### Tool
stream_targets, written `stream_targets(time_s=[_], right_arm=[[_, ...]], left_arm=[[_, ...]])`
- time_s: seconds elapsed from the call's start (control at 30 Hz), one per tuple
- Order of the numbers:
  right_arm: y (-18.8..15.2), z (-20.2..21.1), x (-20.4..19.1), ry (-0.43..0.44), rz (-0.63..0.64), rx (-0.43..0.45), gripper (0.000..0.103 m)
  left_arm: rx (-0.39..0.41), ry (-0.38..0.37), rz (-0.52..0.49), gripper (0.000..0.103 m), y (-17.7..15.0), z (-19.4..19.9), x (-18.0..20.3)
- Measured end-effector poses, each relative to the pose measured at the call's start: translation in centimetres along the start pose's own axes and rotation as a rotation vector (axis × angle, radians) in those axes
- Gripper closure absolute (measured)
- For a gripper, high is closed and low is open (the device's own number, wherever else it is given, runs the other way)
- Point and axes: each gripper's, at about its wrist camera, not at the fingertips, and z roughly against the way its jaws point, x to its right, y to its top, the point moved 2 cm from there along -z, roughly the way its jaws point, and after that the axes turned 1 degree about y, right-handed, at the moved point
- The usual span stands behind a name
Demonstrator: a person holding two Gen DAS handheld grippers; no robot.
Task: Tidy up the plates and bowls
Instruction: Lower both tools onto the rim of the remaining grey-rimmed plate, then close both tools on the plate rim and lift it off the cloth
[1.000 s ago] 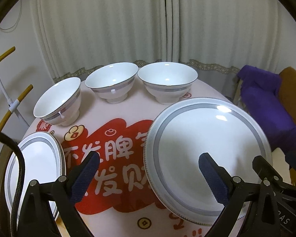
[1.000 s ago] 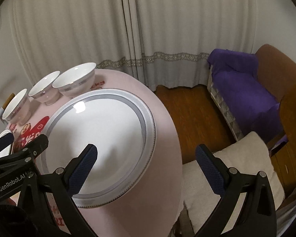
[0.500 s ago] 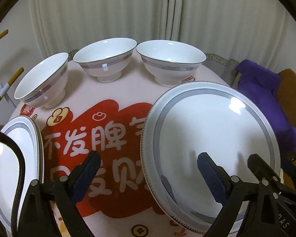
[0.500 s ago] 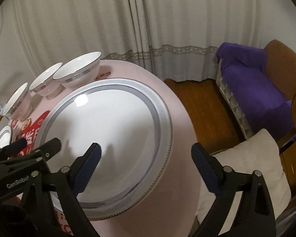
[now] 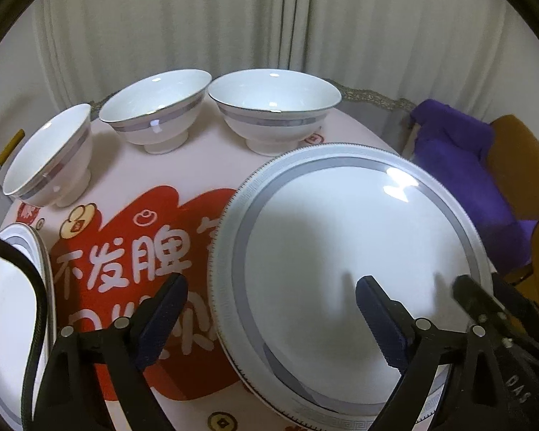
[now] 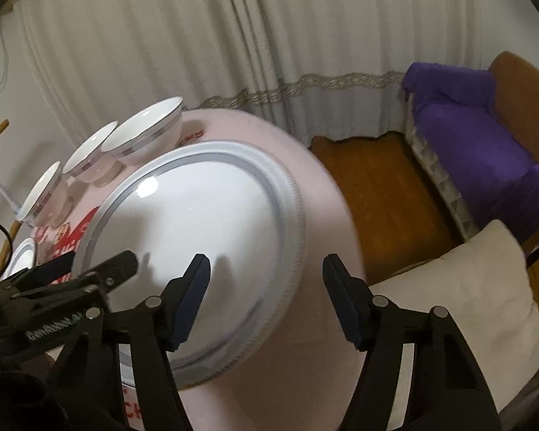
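Observation:
A large white plate [image 5: 348, 273] with a grey band lies on the round table, also in the right wrist view [image 6: 204, 237]. My left gripper [image 5: 269, 316] is open, its jaws astride the plate's left rim. My right gripper [image 6: 266, 287] is open, astride the plate's right rim. Three white bowls stand at the back: left [image 5: 50, 158], middle [image 5: 154, 111], right [image 5: 273, 107]. A second plate [image 5: 7, 323] lies at the left edge.
The table [image 5: 197, 165] has a pink cloth with a red printed patch [image 5: 125, 262]. A purple-covered chair [image 6: 478, 143] and a beige cushion [image 6: 467, 305] stand to the right over wooden floor [image 6: 377, 186]. Curtains hang behind.
Both grippers have moved forward and lower toward the large plate. The right gripper's jaws have narrowed somewhat around the plate's right rim.

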Motion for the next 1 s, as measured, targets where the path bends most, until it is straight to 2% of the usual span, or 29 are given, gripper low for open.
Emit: stream_targets(time_s=[0.07, 0.17, 0.33, 0.4, 0.5, 0.6, 0.67, 0.73, 1.0], right_arm=[[0.1, 0.2, 0.6, -0.009, -0.011, 0.007, 0.03], [0.1, 0.0, 1.6, 0.004, -0.036, -0.002, 0.03], [0.4, -0.4, 1.4, 0.027, -0.043, -0.01, 0.031], [0.4, -0.4, 1.0, 0.035, -0.034, -0.01, 0.036], [0.4, -0.5, 0.3, 0.044, -0.021, -0.015, 0.043], [0.4, -0.8, 0.1, 0.057, -0.025, -0.029, 0.057], [0.2, -0.9, 0.1, 0.07, -0.029, -0.035, 0.073], [0.1, -1.0, 0.0, 0.076, -0.028, -0.038, 0.08], [-0.1, -0.8, 0.1, 0.084, -0.036, -0.036, 0.081]], left_arm=[[-0.006, -0.001, 0.004, 0.01, 0.0, -0.1, -0.1], [-0.013, -0.005, 0.006, 0.011, -0.1, -0.4, -0.1], [-0.015, -0.02, 0.008, 0.023, -0.1, -0.6, -0.1], [-0.018, -0.033, 0.014, 0.034, -0.1, -0.7, -0.3], [-0.031, -0.05, 0.014, 0.042, -0.1, -0.9, -0.3], [-0.03, -0.053, 0.015, 0.049, -0.1, -0.7, -0.3], [-0.028, -0.052, 0.02, 0.051, -0.1, -0.7, -0.5], [-0.028, -0.044, 0.029, 0.053, 0.0, -0.7, -0.7], [-0.028, -0.045, 0.027, 0.058, -0.2, -0.4, -1.0]])
